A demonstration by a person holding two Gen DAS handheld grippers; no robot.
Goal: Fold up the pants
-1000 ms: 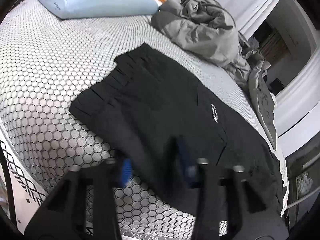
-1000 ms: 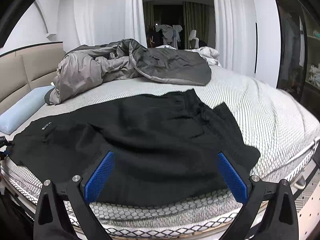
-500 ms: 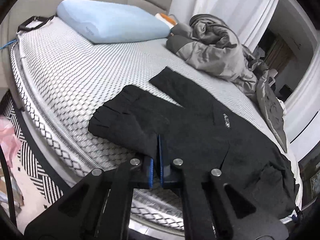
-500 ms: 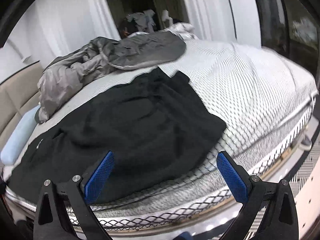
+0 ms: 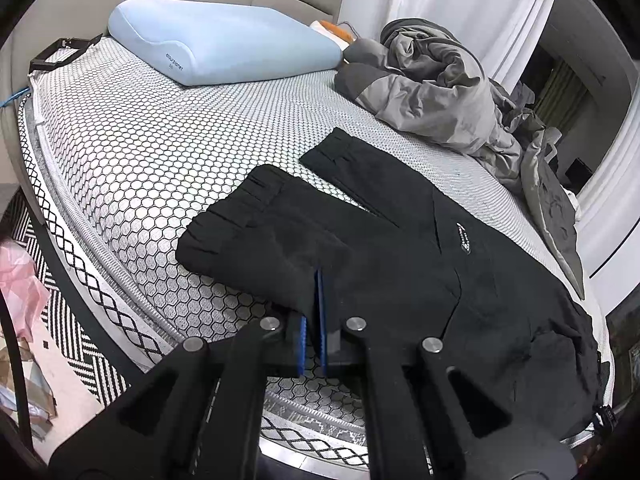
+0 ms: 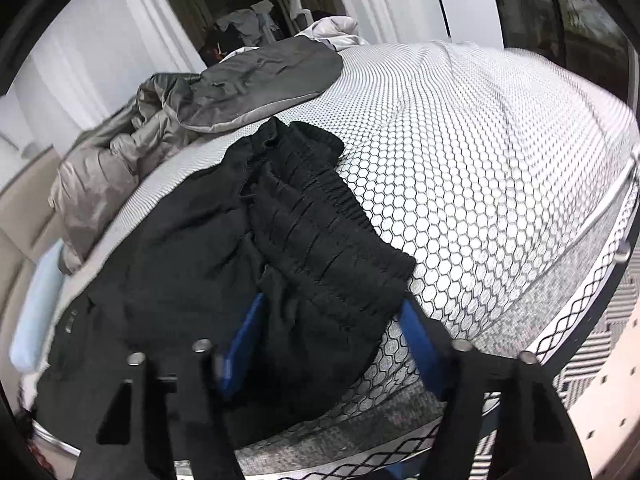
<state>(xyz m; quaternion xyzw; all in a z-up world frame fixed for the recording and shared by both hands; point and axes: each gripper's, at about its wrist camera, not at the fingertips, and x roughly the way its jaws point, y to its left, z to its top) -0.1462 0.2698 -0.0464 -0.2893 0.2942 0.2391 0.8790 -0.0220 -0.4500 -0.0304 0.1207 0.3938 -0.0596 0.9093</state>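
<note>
Black pants (image 5: 400, 248) lie across the near edge of the bed, legs pointing to the left in the left wrist view. My left gripper (image 5: 314, 320) is shut on the near leg's lower edge, close to the cuff (image 5: 240, 204). In the right wrist view the elastic waistband (image 6: 320, 220) lies bunched at the pants' right end. My right gripper (image 6: 332, 336) is open, its blue pads on either side of the waistband's near corner, not closed on it.
A honeycomb-patterned mattress (image 5: 140, 140) carries a light blue pillow (image 5: 224, 40) at the head and a crumpled grey duvet (image 5: 440, 88) along the far side, which also shows in the right wrist view (image 6: 224, 96). A black-and-white patterned floor (image 6: 600, 360) lies beside the bed.
My left gripper closed on the near pant leg and drew it apart from the other leg. My right gripper moved in toward the waistband and narrowed around its corner.
</note>
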